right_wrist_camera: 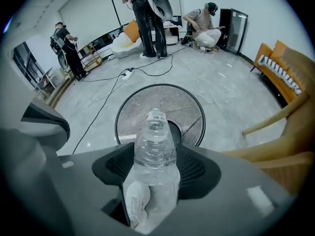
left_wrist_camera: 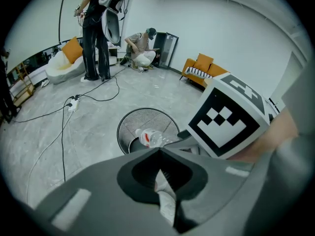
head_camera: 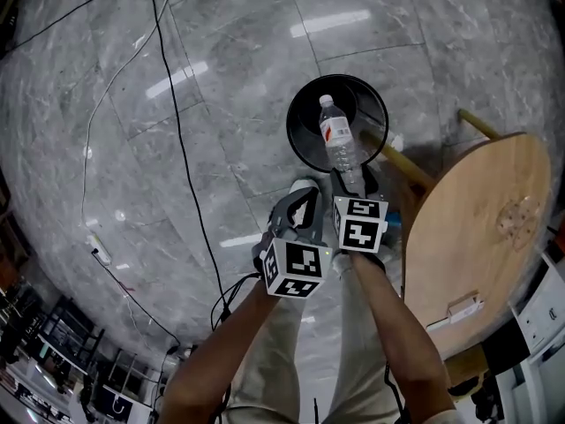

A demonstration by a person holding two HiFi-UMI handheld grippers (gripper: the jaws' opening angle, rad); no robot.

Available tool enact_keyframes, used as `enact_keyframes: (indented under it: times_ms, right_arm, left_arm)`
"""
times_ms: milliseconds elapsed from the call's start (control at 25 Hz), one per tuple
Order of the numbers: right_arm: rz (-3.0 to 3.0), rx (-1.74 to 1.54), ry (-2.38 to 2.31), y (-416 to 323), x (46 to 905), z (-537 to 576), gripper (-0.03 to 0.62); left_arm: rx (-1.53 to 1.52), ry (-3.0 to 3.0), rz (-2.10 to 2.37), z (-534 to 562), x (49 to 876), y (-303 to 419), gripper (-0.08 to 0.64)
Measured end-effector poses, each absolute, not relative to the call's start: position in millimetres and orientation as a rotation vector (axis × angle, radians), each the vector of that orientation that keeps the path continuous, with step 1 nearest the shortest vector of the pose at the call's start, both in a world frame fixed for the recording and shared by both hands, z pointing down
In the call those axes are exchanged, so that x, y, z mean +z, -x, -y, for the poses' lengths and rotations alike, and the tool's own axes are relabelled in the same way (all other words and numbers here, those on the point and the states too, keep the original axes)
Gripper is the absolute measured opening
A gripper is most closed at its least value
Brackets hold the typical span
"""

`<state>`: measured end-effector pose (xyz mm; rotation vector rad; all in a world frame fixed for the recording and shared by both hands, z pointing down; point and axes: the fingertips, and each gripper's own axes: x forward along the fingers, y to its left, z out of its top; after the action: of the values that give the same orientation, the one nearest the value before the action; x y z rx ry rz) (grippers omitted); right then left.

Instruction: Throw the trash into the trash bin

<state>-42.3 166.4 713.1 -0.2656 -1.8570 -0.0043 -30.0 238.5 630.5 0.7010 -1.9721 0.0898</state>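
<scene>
Fig. Two hand-held grippers over the trash bin; head view w/ both gripper views.

R gripper (head_camera: 350, 180) (right_wrist_camera: 156, 167): jaws part-open, clamped on the lower body of a clear plastic bottle (head_camera: 337, 140) (right_wrist_camera: 156, 136). One jaw presses each side. The bottle lies along the jaws, white cap and red label at the far end. In the head view the bottle sits over the mouth of the trash bin (head_camera: 304, 136). In the R gripper view its cap falls against the bin's mesh wall (right_wrist_camera: 124, 116).

L gripper (head_camera: 305, 193) (left_wrist_camera: 158, 154): jaw tips brought together and touching, nothing clearly held. A white patch shows in the slit behind the tips; what it is can't be told. This gripper sits just beside the R one, on its left. From its own camera the bottle (left_wrist_camera: 150, 138) is seen over the bin's near rim (left_wrist_camera: 129, 128).

Bin: black, round, open-topped, standing on the grey marble floor (head_camera: 221, 78) off the left edge of the round wooden desk (head_camera: 481, 228), near one desk leg (head_camera: 408, 168). A black cable (head_camera: 177, 104) runs across the floor to the bin's left.
</scene>
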Motion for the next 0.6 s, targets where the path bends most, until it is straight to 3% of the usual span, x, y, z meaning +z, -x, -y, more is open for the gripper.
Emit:
enact_keyframes:
  times_ms: [320, 440, 600]
  right_arm:
    - [1.912, -0.063, 0.328, 63, 718, -176, 0.296]
    - [1.904, -0.058, 0.331, 65, 720, -177, 0.351]
    - [1.884, -0.042, 0.326, 59, 710, -172, 0.334]
  left_arm:
    - [0.076, -0.694, 1.977, -240, 635, 36, 0.000]
    - [0.078, -0.687, 1.977, -244, 636, 38, 0.000]
    - [0.066, -0.670, 1.968, -248, 636, 40, 0.000]
